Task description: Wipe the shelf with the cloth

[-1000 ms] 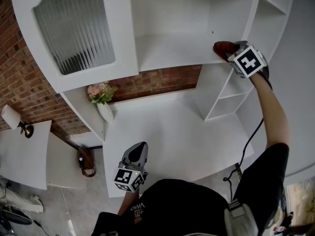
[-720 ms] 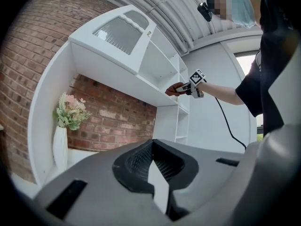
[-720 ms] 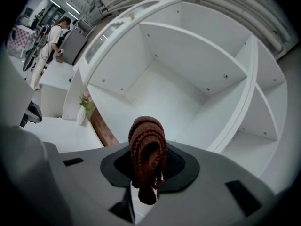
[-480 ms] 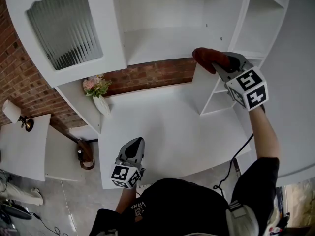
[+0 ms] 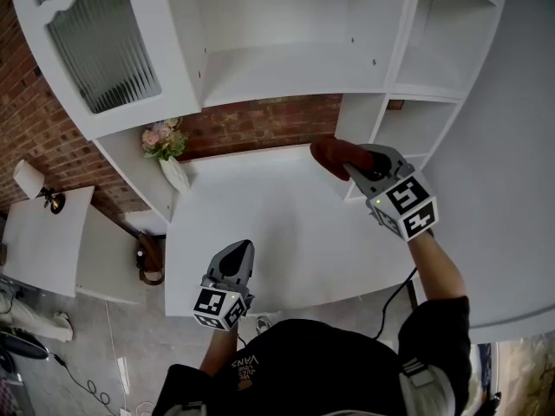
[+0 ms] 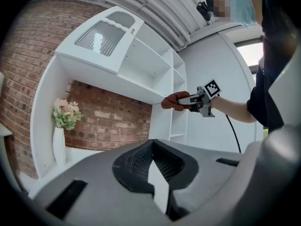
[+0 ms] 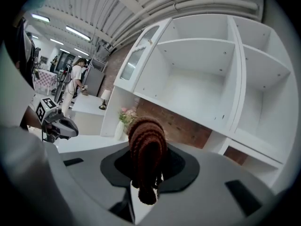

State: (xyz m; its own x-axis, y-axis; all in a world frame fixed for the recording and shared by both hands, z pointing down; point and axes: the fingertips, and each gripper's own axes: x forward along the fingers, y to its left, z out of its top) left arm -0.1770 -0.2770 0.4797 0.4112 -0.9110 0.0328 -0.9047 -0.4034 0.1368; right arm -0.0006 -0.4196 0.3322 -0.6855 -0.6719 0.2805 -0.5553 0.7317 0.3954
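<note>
The right gripper (image 5: 357, 166) was clamped on the brown cloth (image 5: 332, 155), which bulged ahead of its jaws and hung in the air. The shelf (image 5: 286, 81) lay above and beyond it, and the counter (image 5: 260, 224) lay below. The left gripper (image 5: 240, 254) hovered low, its jaws pressed together on nothing. Whether the shelf needed another pass was hard to judge from here. A good wipe would mean lifting the cloth onto the board and laying its broad side flat. It should then be pressed lightly and swept in overlapping strokes, gripped firmly so the wad could not slip.
</note>
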